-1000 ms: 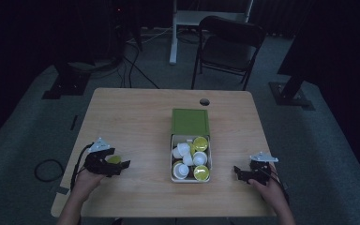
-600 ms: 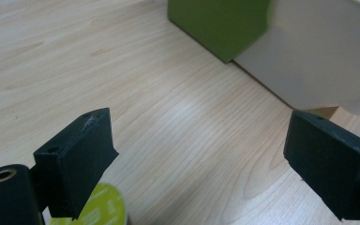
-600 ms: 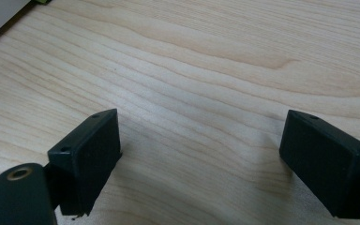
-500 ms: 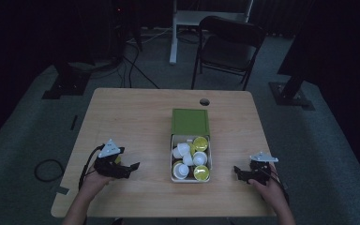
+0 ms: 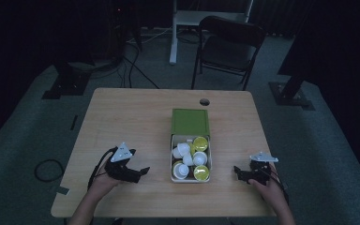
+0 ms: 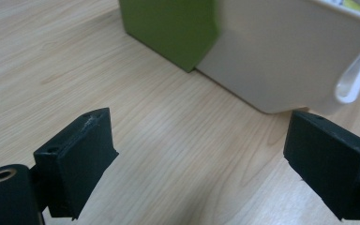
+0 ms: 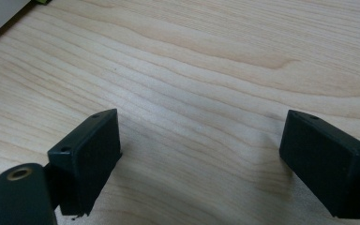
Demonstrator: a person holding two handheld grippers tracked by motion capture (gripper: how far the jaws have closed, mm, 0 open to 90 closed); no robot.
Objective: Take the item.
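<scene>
While the left hand-held gripper (image 5: 143,170) lies low on the bench (image 5: 136,117) with its jaws spread and nothing between them, its tips point at the near side wall of the white box (image 5: 190,179), which sits mid-bench with white and yellow capsules (image 5: 193,158) heaped inside and its green lid (image 5: 190,121) flat behind it. In the left gripper view the box wall (image 6: 281,51) looms just ahead of the jaws. A low, level approach could shove the light box sideways or tip it, spilling capsules. The right hand-held gripper (image 5: 237,171), likewise spread and empty, rests on the bench well apart from the box, too far to steady it.
</scene>
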